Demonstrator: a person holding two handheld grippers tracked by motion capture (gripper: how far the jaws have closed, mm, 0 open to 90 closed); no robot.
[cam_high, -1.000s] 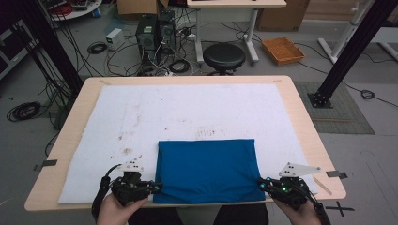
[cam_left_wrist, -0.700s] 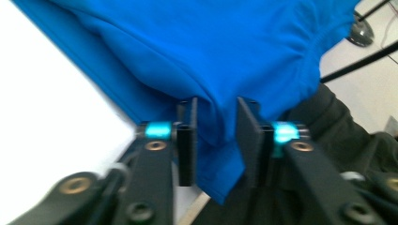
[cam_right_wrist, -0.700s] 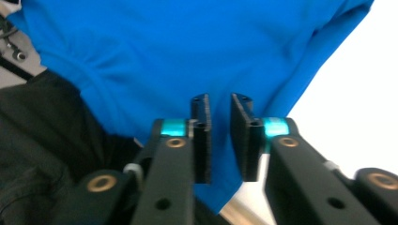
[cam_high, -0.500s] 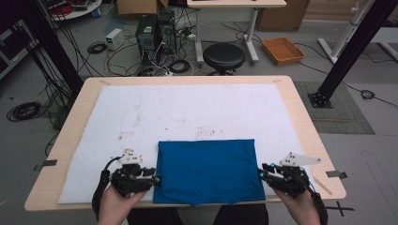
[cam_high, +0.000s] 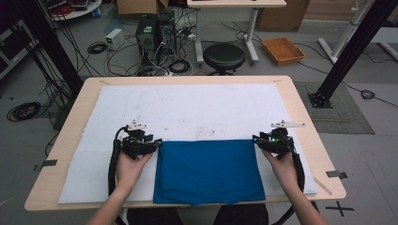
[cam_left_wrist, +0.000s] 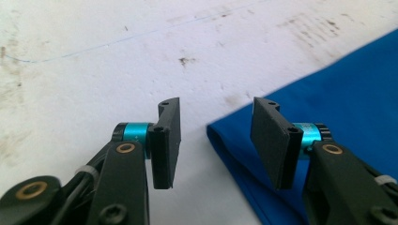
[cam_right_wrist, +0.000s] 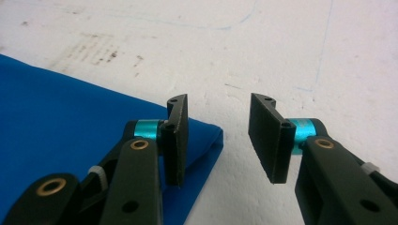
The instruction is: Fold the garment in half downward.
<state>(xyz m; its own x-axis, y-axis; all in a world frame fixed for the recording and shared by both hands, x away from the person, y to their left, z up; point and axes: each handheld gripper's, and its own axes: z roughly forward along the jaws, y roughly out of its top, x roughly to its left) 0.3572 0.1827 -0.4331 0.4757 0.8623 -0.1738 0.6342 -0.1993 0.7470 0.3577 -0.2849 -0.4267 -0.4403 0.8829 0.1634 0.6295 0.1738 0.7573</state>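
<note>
- High view: a blue cloth [cam_high: 209, 171] lies flat and folded on the white mat [cam_high: 187, 108], at the near middle of the mat, and its near edge hangs a little over the near edge of the mat.
- The left gripper [cam_high: 155, 143] is just beside the far left corner of the cloth, and the right gripper [cam_high: 257, 139] is just beside the far right corner.
- Left gripper view: the jaws have just been opening and now stand about half open. The corner of the cloth lies flat on the mat under the gap and the pads do not press on it.
- Right gripper view: it is the same here; the jaws have just been opening, nothing is pinched, and the folded corner lies by the left pad.
- My judgement of the step: a fold is laid down and both corners are released.
- I think the next move needs both grippers to draw away from the cloth without dragging its corners, then a new grip for the next fold or a smoothing.
- The cloth is almost a square; its slightly longer side runs left to right, along the near edge of the mat, and the folded edge points to the far side.
</note>
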